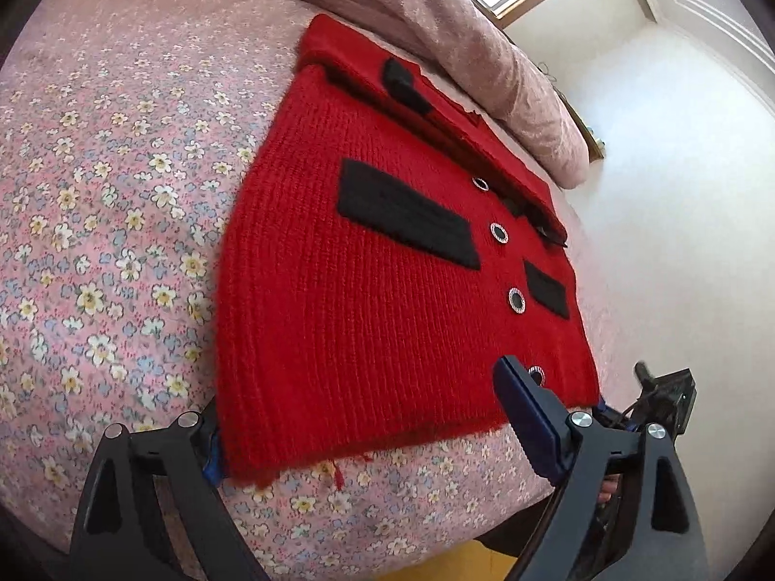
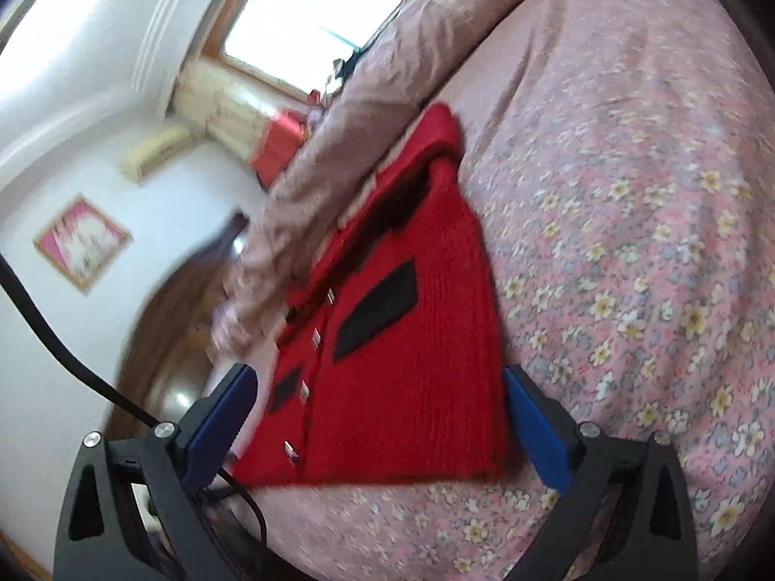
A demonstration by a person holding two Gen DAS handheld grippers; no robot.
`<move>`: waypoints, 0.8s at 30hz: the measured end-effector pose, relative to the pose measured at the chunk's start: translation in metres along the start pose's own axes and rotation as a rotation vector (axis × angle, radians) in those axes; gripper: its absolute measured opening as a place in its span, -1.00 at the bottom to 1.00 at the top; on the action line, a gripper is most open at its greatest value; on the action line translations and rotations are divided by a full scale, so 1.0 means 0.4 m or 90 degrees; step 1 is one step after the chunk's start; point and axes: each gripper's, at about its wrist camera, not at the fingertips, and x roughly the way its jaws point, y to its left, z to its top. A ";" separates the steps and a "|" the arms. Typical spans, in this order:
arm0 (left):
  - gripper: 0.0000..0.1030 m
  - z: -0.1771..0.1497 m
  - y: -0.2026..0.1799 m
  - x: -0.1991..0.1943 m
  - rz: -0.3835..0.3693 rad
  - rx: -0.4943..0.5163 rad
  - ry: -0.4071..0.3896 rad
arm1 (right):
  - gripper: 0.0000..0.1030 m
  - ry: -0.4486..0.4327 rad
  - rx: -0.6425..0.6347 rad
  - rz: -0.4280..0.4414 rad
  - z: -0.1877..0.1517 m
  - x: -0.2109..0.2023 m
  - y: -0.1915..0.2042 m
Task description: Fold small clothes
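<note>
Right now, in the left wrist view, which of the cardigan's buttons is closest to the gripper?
The lowest button on the red cardigan, right beside the left gripper's blue finger pad. The other three sit farther up the row.

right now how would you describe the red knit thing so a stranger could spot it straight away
Start at the bed's pink floral sheet. Beside the rolled dusty-pink blanket lies a red knitted cardigan, flat and front up. It is the only bright red piece there, with black pocket patches and a row of round silver-rimmed buttons.

Left tongs [image 1: 368,416]: one finger tip hidden under red cardigan [image 1: 387,261] hem. Right-wrist view motion-blurred; wall picture [image 2: 82,242] unreadable.
</note>
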 end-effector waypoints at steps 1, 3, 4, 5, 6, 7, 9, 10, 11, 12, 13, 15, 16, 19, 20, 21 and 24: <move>0.65 0.005 0.001 0.002 -0.001 -0.003 -0.001 | 0.97 0.029 -0.017 -0.016 0.001 0.016 0.010; 0.65 0.010 0.002 0.007 -0.003 -0.002 -0.008 | 0.99 0.050 -0.027 -0.020 -0.001 0.031 0.021; 0.65 0.010 0.003 0.007 -0.005 -0.002 -0.013 | 0.99 0.051 -0.030 -0.013 -0.003 0.035 0.026; 0.65 0.010 0.004 0.007 -0.006 -0.002 -0.014 | 0.98 0.051 -0.030 -0.012 -0.004 0.035 0.026; 0.64 0.010 0.004 0.007 -0.007 -0.003 -0.015 | 0.94 0.049 -0.030 -0.013 -0.005 0.037 0.027; 0.64 0.009 0.006 0.005 -0.007 -0.005 -0.017 | 0.91 0.046 -0.027 -0.010 -0.003 0.037 0.023; 0.52 0.011 0.017 -0.004 -0.010 -0.016 -0.023 | 0.60 0.040 -0.011 -0.015 0.002 0.036 0.009; 0.49 0.013 0.027 -0.013 -0.013 -0.024 -0.028 | 0.49 0.035 -0.001 -0.020 0.004 0.030 -0.001; 0.42 0.015 0.035 -0.016 -0.016 -0.035 -0.032 | 0.26 0.031 0.011 -0.028 0.007 0.028 -0.011; 0.34 0.018 0.041 -0.017 -0.019 -0.044 -0.036 | 0.04 0.027 0.024 -0.035 0.010 0.027 -0.023; 0.31 0.021 0.048 -0.018 -0.021 -0.053 -0.040 | -0.04 0.022 0.039 -0.040 0.012 0.027 -0.033; 0.15 0.026 0.061 -0.020 -0.023 -0.070 -0.048 | -0.24 0.010 0.072 -0.041 0.017 0.022 -0.055; 0.11 0.028 0.066 -0.021 -0.022 -0.075 -0.051 | -0.25 -0.001 0.091 -0.043 0.017 0.019 -0.062; -0.23 0.028 0.076 -0.028 -0.004 -0.082 -0.054 | -0.25 -0.002 0.085 -0.058 0.016 0.026 -0.055; -0.46 0.027 0.079 -0.029 0.008 -0.082 -0.053 | -0.25 0.006 0.077 -0.061 0.016 0.031 -0.052; -0.63 0.026 0.082 -0.026 0.019 -0.087 -0.051 | -0.25 0.021 0.071 -0.056 0.017 0.041 -0.044; -0.83 0.024 0.099 -0.026 0.010 -0.111 -0.048 | -0.29 0.049 0.076 -0.019 0.012 0.059 -0.036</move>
